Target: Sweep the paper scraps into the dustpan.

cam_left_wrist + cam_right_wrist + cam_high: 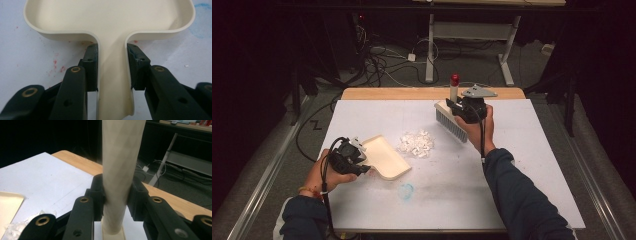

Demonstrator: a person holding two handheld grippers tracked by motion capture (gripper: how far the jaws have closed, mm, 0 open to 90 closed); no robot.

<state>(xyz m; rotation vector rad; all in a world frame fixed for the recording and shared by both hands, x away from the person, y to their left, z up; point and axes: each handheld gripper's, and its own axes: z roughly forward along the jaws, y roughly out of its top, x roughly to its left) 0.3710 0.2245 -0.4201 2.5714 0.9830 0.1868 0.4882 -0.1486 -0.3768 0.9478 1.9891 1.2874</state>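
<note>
While the left tongs (362, 161) sit at the lower left of the high view, their jaws are clamped on the narrow handle of a cream dustpan (384, 157), which lies flat on the white-covered desk (512, 165). Seen from the left gripper view, the left tongs (111, 67) press on either side of the dustpan (110, 17) handle, and the pan's wide tray spreads across the top of the frame, its walls curving out to both upper corners. Small red specks dot the desk (30, 50) surface at the left of that view, and a blue smear (203, 22) shows at the upper right edge.

Right of the pan's open mouth, near the centre of the high view, lies a small heap of white scraps (416, 143), apart from the pan's rim. A blue smear (407, 190) marks the desk just below the pan.

At the upper middle of the high view, the right tongs (458, 107) grip a brush (451, 122) by its handle, which stands up and ends in a red tip; the grey bristles point down at the desk, up and to the right of the scraps. From the right gripper view, the right tongs (117, 195) are closed tight on the pale, round brush (122, 157) handle rising through the middle of the frame, with the desk (45, 175) at the left.
</note>
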